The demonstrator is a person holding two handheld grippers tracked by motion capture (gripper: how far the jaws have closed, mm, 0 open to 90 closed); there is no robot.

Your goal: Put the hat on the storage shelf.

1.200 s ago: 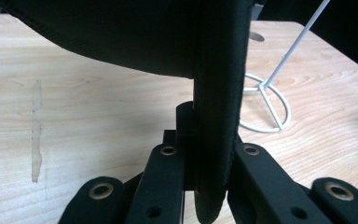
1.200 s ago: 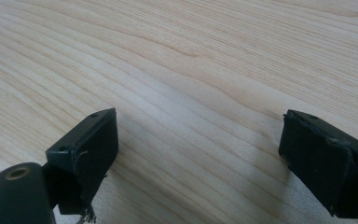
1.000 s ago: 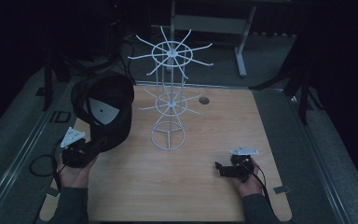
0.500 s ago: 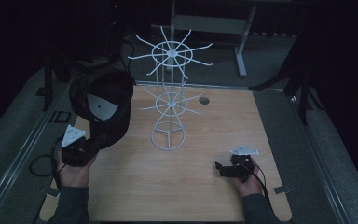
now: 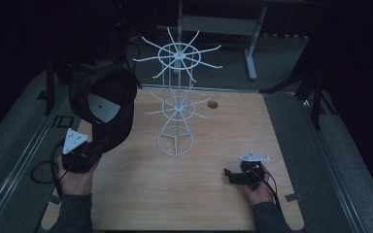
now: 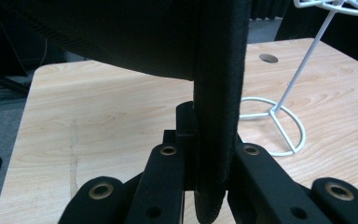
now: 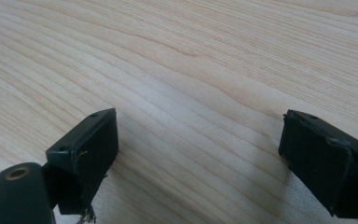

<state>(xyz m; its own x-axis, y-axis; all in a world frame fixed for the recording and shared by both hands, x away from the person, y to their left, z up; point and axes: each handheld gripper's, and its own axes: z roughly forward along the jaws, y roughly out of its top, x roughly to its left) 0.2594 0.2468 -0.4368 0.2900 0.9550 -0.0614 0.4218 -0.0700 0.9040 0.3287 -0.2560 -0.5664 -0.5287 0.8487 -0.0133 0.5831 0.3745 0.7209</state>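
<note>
A black cap (image 5: 104, 104) hangs in the air at the table's left, held by its brim in my left gripper (image 5: 94, 150). In the left gripper view the brim (image 6: 219, 116) stands on edge between the two black jaws, which are shut on it. A white wire rack (image 5: 177, 104) with radiating hooks stands upright at the table's middle, just right of the cap; its ring base (image 6: 275, 126) lies ahead of the left gripper. My right gripper (image 5: 230, 175) rests low at the front right, open, with bare wood between its fingers (image 7: 86, 149).
The wooden table (image 5: 233, 136) has a round hole (image 5: 212, 104) behind the rack. A cable (image 5: 41, 170) loops off the left edge. A metal stand (image 5: 250, 43) rises behind the table in the dark.
The cap and left gripper have shifted slightly up and to the left. The right gripper has stayed where it was.
</note>
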